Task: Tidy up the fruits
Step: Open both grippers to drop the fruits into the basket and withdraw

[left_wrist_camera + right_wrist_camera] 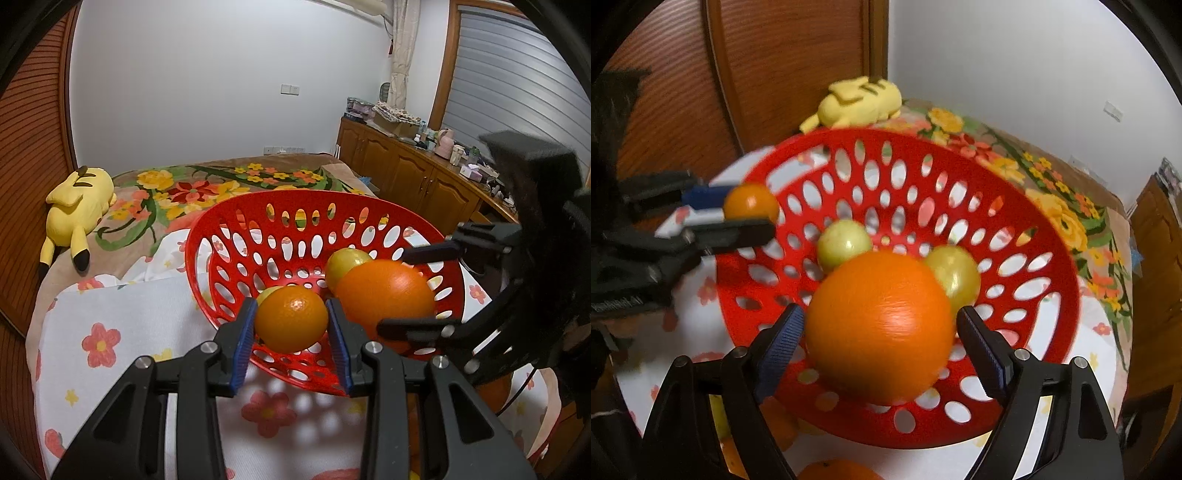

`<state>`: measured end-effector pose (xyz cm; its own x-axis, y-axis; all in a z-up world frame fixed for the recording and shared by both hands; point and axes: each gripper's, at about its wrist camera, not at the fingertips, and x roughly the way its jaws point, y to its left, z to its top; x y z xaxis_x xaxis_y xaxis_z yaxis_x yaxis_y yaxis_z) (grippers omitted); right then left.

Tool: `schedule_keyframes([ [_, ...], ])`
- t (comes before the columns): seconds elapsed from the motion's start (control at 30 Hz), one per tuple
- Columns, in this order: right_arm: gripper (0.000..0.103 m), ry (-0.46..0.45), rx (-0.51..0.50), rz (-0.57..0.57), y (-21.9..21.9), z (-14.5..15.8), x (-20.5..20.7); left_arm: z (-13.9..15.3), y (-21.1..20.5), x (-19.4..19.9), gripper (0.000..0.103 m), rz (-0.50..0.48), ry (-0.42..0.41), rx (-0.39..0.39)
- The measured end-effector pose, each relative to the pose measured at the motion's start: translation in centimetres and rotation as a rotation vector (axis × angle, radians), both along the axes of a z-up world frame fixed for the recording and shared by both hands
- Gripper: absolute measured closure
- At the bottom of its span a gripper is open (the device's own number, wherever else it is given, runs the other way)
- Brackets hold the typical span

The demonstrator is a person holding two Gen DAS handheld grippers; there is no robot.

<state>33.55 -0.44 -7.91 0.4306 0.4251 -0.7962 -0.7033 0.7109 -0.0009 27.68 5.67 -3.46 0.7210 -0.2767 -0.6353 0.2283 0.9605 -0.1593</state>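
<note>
Left wrist | left gripper (291, 321) clamps round glossy small orange (291, 318) | perforated red basket (229, 221)

**Your rigs: black frames, blue pads**

Your left gripper (291, 321) and right gripper (881, 325) match: black angular plastic arms with cut-out slots, round silver screws at the joints, ribbed blue pads (243, 343) lining each finger.

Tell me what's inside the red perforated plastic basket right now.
Inside the red perforated plastic basket: two round yellow-green fruits and a large orange. The basket floor beneath them is hidden.
</note>
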Motion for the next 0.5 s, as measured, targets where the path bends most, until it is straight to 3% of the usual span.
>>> schedule_keyframes([
  [0.5, 0.016, -0.050, 0.100, -0.053, -2.4, 2.9, -0.9, 0.1, 0.0, 0.8, 0.067, 0.006, 0.003, 0.004],
])
